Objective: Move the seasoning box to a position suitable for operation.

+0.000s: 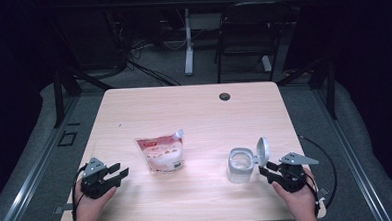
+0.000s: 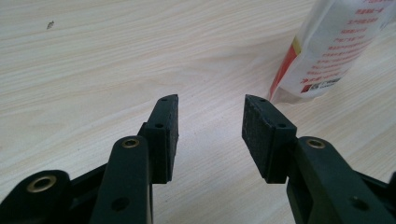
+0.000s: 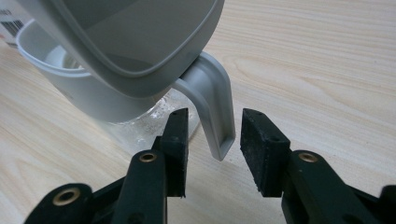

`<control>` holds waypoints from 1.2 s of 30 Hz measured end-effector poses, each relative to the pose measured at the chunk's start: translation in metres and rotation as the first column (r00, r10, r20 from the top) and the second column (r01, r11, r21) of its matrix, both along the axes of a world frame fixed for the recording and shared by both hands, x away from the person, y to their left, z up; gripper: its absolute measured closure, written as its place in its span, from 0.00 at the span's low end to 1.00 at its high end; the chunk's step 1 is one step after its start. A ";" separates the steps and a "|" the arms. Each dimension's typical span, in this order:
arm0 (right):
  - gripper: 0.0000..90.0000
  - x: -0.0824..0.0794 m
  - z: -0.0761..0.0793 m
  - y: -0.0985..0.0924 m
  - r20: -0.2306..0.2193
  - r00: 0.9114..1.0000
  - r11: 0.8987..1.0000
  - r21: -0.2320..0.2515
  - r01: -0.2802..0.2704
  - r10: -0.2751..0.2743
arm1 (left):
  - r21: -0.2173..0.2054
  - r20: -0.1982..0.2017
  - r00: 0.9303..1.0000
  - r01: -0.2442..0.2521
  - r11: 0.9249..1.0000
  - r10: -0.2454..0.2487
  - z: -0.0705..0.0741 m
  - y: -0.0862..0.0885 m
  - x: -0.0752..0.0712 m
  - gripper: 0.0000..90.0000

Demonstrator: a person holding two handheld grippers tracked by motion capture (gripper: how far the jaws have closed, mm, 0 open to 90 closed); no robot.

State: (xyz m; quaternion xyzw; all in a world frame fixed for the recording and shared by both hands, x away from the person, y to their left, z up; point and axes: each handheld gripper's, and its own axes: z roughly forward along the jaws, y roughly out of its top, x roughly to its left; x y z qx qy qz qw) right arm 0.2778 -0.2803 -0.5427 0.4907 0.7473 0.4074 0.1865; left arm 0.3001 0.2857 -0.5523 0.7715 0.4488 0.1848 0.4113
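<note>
Worktop (image 1: 194, 110): pale wood, mid frame in the high view, carrying two items. Pouch (image 1: 161, 153), white with red print, lying left of centre, top still looking sealed. Jar (image 1: 240, 164), white with clear lower body, standing right of centre, hinged lid (image 1: 262, 150) already flipped up and leaning to the right, mouth open.

Progress, judged: opening of the jar done; pouch untouched; likely remainder is picking up the pouch, opening it and tipping contents into the jar. Early stage, most of the work left.

Right gripper (image 1: 268, 169): lower right of high view, held in a hand (image 1: 300, 198) coming from the bottom edge, pointing left toward the jar, just beside it. In the right gripper view, fingers (image 3: 261, 149) spread, lid tab (image 3: 215, 116) hanging down between them with a gap on either side, no pinch. Nothing held.

Left gripper (image 1: 120, 175): lower left of high view, resting low near the worktop edge, pointing right toward the pouch, near but apart. In the left gripper view, fingers (image 2: 164, 135) spread wide over bare wood, pouch (image 2: 334, 46) at upper right of frame, beyond the tips, untouched.
</note>
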 end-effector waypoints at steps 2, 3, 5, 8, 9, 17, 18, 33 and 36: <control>0.68 0.001 -0.001 0.002 0.004 1.000 1.000 -0.018 0.001 -0.001 | -0.001 -0.002 1.000 -0.004 1.000 0.004 0.000 0.000 0.000 0.63; 0.67 0.002 -0.001 0.003 0.009 1.000 1.000 -0.016 0.002 -0.002 | -0.001 -0.002 1.000 -0.004 1.000 0.004 0.000 0.000 0.000 0.63; 0.67 0.004 -0.002 0.005 0.014 1.000 1.000 -0.019 0.005 -0.005 | -0.003 0.004 1.000 -0.008 1.000 0.008 -0.001 0.000 -0.001 0.63; 0.67 0.006 -0.004 0.007 0.019 1.000 1.000 -0.026 0.010 -0.010 | -0.002 0.004 1.000 -0.005 1.000 0.005 -0.001 0.000 -0.001 0.63; 0.67 0.006 -0.004 0.007 0.019 1.000 1.000 -0.026 0.010 -0.010 | -0.002 0.004 1.000 -0.005 1.000 0.005 -0.001 0.000 -0.001 0.63; 0.69 0.011 -0.007 0.010 0.037 0.999 0.999 -0.030 0.022 -0.020 | -0.003 0.005 1.000 -0.008 1.000 0.008 -0.001 0.001 -0.002 0.63; 0.72 0.011 -0.007 0.011 0.040 0.999 0.999 -0.031 0.024 -0.023 | -0.002 0.005 1.000 -0.008 1.000 0.008 -0.001 0.001 -0.002 0.62; 0.80 0.015 -0.005 0.016 0.069 0.998 0.995 -0.102 -0.002 0.009 | -0.003 0.006 1.000 -0.008 1.000 0.008 -0.001 0.001 -0.001 0.62; 0.81 0.018 -0.005 0.016 0.076 0.997 0.994 -0.108 -0.014 0.023 | -0.003 0.004 1.000 -0.009 1.000 0.009 -0.001 0.001 -0.001 0.62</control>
